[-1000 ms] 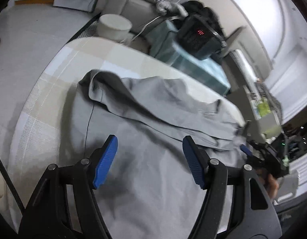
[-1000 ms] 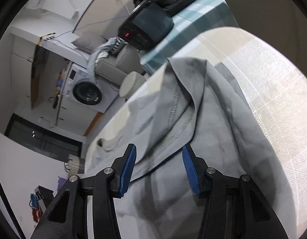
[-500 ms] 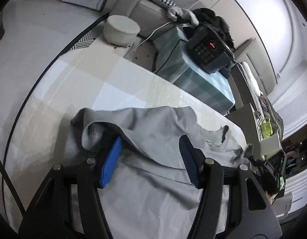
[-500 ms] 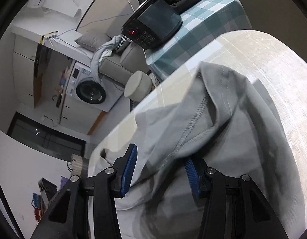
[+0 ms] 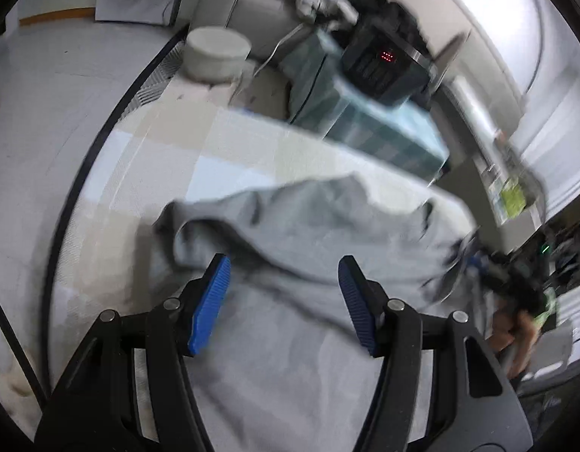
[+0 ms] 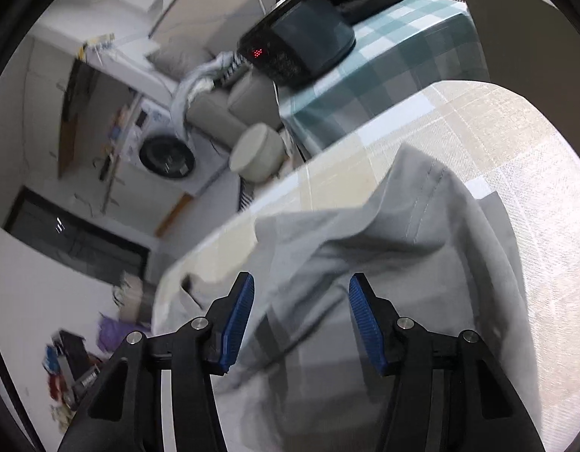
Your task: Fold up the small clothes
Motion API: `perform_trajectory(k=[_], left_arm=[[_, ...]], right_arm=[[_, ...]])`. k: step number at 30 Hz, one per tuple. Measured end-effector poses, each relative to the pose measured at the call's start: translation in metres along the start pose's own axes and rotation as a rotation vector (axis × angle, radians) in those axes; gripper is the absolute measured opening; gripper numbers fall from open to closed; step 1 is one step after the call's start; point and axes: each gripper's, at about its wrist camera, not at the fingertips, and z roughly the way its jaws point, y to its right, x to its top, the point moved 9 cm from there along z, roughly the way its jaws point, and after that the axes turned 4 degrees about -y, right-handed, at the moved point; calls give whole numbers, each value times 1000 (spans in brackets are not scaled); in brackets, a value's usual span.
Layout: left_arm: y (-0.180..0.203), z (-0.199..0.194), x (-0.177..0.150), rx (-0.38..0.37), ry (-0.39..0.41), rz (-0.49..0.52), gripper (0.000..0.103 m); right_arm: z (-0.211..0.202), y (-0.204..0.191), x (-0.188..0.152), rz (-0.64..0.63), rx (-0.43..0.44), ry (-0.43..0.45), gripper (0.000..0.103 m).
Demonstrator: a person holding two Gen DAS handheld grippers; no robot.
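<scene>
One grey garment [image 5: 309, 320] on show, prob. a small cotton top, lying on the pale checked tablecloth [image 5: 222, 158]. Far part is doubled back toward the camera, so there's a soft rolled fold line across it w/ shadow underneath. Right wrist view: a stitched hem [image 6: 422, 203] runs down the raised corner nearest the teal-checked side table [image 6: 384, 75], cloth there bunched and creased. Rest of the fabric lies fairly flat, lightly wrinkled.

Left gripper [image 5: 282, 267] hangs above the fold, blue pads apart at a middling gap, nothing pinched; it closed a little just now. Right gripper [image 6: 301, 286] also above the cloth on the side away from that side table, jaws just opened a bit, pads clear of the fabric. Black appliance [image 6: 297, 52] w/ red display sits on the side table.
</scene>
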Motion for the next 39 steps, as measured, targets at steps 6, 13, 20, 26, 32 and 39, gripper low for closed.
perform_trajectory(k=[6, 13, 20, 26, 32, 39], left_arm=[[-6, 2, -11, -21, -75, 23, 57], [-31, 32, -11, -5, -93, -83, 57], [-45, 26, 7, 21, 92, -132, 21], [-51, 4, 21, -133, 236, -221, 2], [-73, -17, 29, -270, 348, -356, 10], [-73, -44, 28, -157, 351, -304, 63]], right_arm=[[1, 15, -9, 23, -4, -59, 55], [3, 18, -15, 31, 9, -86, 55], [7, 14, -12, 39, 31, -49, 54], [6, 23, -3, 80, 60, 59, 15], [-14, 41, 10, 248, 172, 225, 42], [-12, -7, 1, 0, 60, 107, 45]])
